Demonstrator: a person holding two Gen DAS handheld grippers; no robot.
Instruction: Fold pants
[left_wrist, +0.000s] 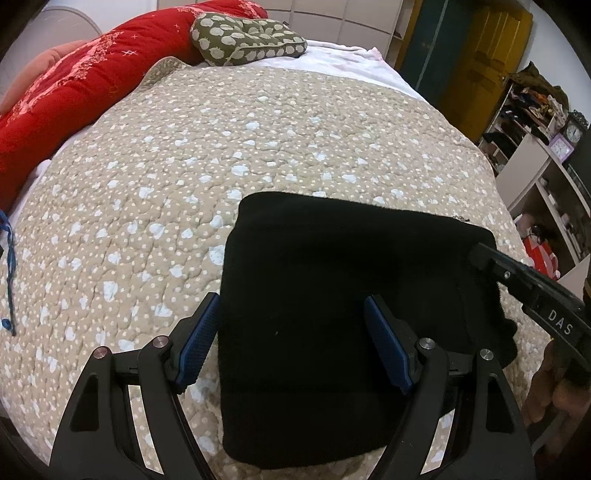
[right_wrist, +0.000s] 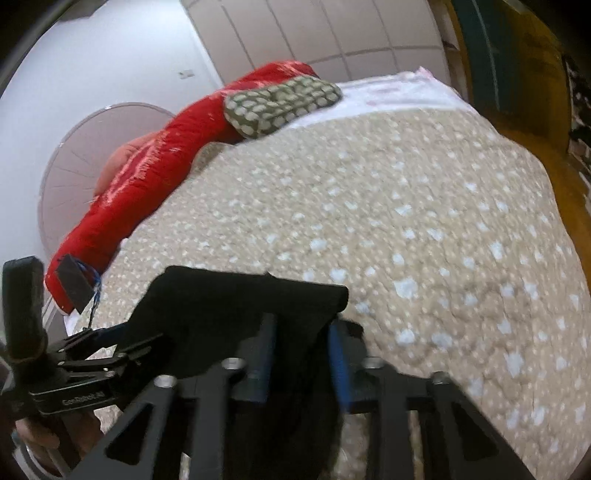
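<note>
The black pants (left_wrist: 332, 314) lie folded into a compact rectangle on the beige dotted quilt (left_wrist: 221, 147). My left gripper (left_wrist: 295, 339) is open, its blue pads (left_wrist: 199, 332) spread over the near left part of the pants, holding nothing. My right gripper (left_wrist: 476, 254) reaches the pants' right edge in the left wrist view. In the right wrist view my right gripper (right_wrist: 303, 354) has its blue pads (right_wrist: 338, 365) around the right edge of the pants (right_wrist: 229, 302), with black cloth between them. The view is blurred.
A red quilt (left_wrist: 66, 99) and a green patterned pillow (left_wrist: 243, 38) lie at the bed's far left. A white sheet (left_wrist: 354, 62) covers the far end. Shelves with clutter (left_wrist: 535, 122) stand to the right. A blue cord (left_wrist: 11, 266) hangs at the left edge.
</note>
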